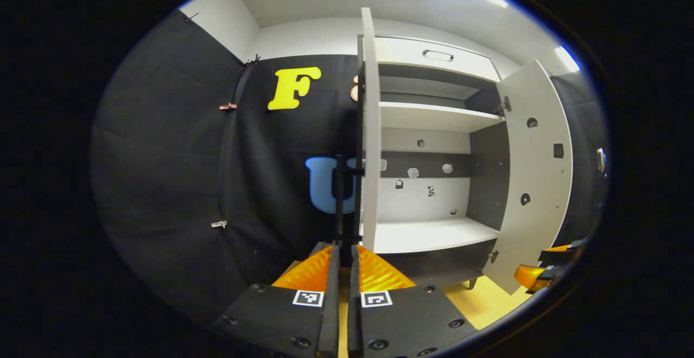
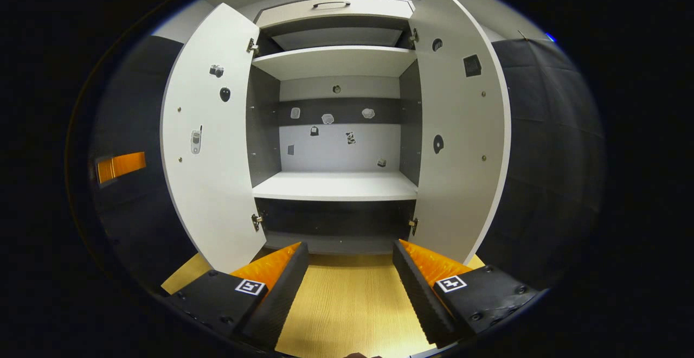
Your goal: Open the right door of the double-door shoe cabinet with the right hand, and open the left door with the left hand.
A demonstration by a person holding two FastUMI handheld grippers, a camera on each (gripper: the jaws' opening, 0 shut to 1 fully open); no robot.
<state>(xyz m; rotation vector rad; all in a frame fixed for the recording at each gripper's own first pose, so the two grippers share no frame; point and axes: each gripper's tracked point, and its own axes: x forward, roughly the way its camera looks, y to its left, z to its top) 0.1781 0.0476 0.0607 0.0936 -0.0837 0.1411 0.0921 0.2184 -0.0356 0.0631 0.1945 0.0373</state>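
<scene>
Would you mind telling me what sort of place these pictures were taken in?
Most likely a recording booth set up as a mock household corner. Black cloth hangs as walls, a shoe cabinet stands with both doors open and its shelves bare, and small stickers dot its back panel and doors.

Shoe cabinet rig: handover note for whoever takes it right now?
Left gripper: shut on the left door's handle, with the left door swung out and seen edge-on.
Right gripper: open, holding nothing, facing the shoe cabinet from the front.
Right door: wide open. Both doors look open and the shelves are in plain sight.
Left to do: probably just release the left handle and back off.
</scene>
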